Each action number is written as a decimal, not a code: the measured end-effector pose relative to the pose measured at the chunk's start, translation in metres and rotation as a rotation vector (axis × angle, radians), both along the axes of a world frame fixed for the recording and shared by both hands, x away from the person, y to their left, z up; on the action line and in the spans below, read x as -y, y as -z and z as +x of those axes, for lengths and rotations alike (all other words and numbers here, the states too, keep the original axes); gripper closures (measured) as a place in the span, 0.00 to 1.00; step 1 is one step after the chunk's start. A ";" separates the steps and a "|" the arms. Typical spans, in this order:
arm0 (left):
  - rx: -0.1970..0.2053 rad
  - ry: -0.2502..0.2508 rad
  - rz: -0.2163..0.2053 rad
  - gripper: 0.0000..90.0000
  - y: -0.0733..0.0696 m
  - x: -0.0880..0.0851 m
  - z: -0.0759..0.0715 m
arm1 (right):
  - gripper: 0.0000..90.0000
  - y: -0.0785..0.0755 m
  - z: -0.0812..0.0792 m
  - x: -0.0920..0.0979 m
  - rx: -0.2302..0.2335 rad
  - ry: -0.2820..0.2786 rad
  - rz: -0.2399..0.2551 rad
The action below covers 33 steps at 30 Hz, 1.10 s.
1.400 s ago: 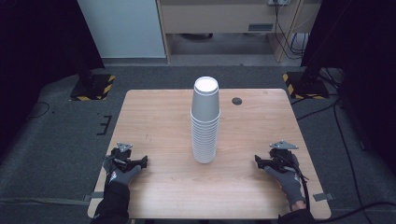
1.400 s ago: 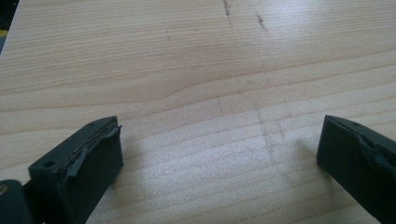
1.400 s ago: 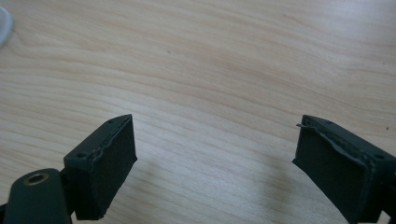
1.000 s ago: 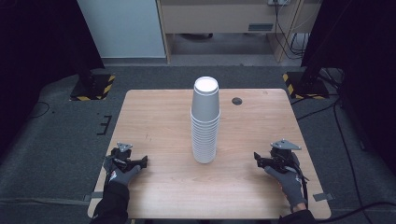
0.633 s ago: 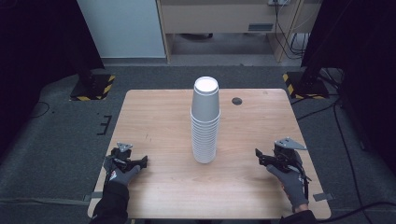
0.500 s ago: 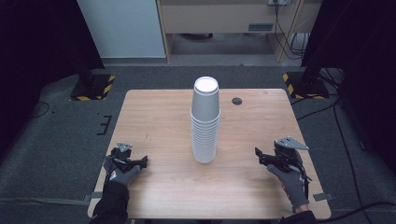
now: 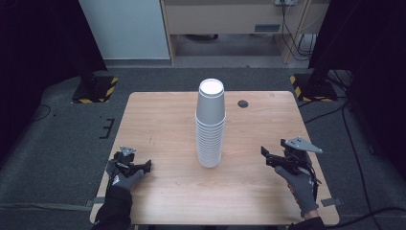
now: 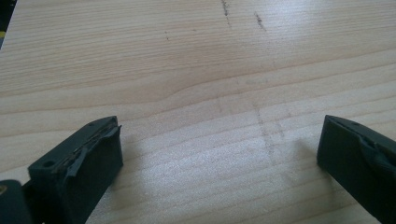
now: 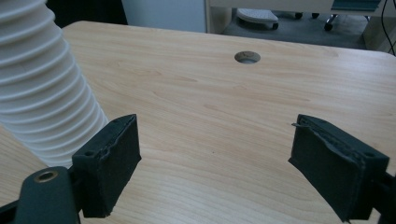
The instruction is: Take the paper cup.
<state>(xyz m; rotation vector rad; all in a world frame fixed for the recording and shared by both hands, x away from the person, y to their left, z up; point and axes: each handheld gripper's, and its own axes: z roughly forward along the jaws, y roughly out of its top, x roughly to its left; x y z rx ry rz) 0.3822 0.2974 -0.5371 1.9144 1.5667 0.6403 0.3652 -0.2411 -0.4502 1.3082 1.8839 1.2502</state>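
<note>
From above, I see my left gripper (image 7: 143,166) near the near-left corner of the table (image 7: 163,120), resting low on the wood, its jaws pointing toward the table's middle. My right gripper (image 7: 266,158) is near the near-right edge, its jaws pointing left toward the stack of cups (image 7: 210,123). The stack stands upright at the table's centre, between the two grippers and well apart from both; the cups sit upside down, the flat white base of the top one facing up. Beyond the stack, toward the far edge, a small round hole (image 7: 243,103) sits in the tabletop. Each gripper is held by a gloved hand, left (image 7: 125,178) and right (image 7: 300,184).

Along the left gripper's jaws, in the left gripper view, I see the left gripper (image 8: 219,154) spread wide, one black pad at each lower corner, with bare wood (image 8: 196,74) between and ahead of them. Nothing lies in the gap; faint dark scuffs (image 8: 257,18) mark the grain far ahead of the jaws.

Along the right gripper's jaws, in the right gripper view, I see the right gripper (image 9: 215,149) likewise wide open and holding nothing. The stack of cups (image 9: 42,88) rises just beyond and outside the left-hand jaw, its ribbed rims layered one over another; whether the jaw touches it I cannot tell. The round hole (image 9: 247,57) lies far ahead, between the jaw lines.
</note>
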 end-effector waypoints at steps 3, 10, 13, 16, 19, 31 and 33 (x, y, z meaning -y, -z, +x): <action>0.000 0.000 0.000 0.00 0.000 0.000 0.000 | 0.17 -0.005 -0.001 -0.002 0.010 -0.014 0.005; 0.000 0.000 0.000 0.00 0.000 0.000 0.000 | 0.17 -0.017 -0.003 -0.007 0.043 -0.037 0.024; 0.000 0.001 0.000 0.00 0.000 0.000 0.000 | 0.17 -0.022 -0.004 -0.008 0.058 -0.042 0.036; 0.000 0.000 0.000 0.00 0.000 0.000 0.000 | 0.17 -0.026 -0.004 -0.009 0.067 -0.049 0.042; 0.000 0.000 0.000 0.00 0.000 0.000 0.000 | 0.18 -0.031 -0.004 -0.011 0.078 -0.054 0.047; 0.000 0.002 0.000 0.00 0.000 0.000 0.000 | 0.18 -0.051 -0.003 -0.015 0.127 -0.072 0.069; 0.000 0.002 0.000 0.00 0.000 0.000 0.000 | 0.18 -0.056 -0.003 -0.017 0.140 -0.077 0.078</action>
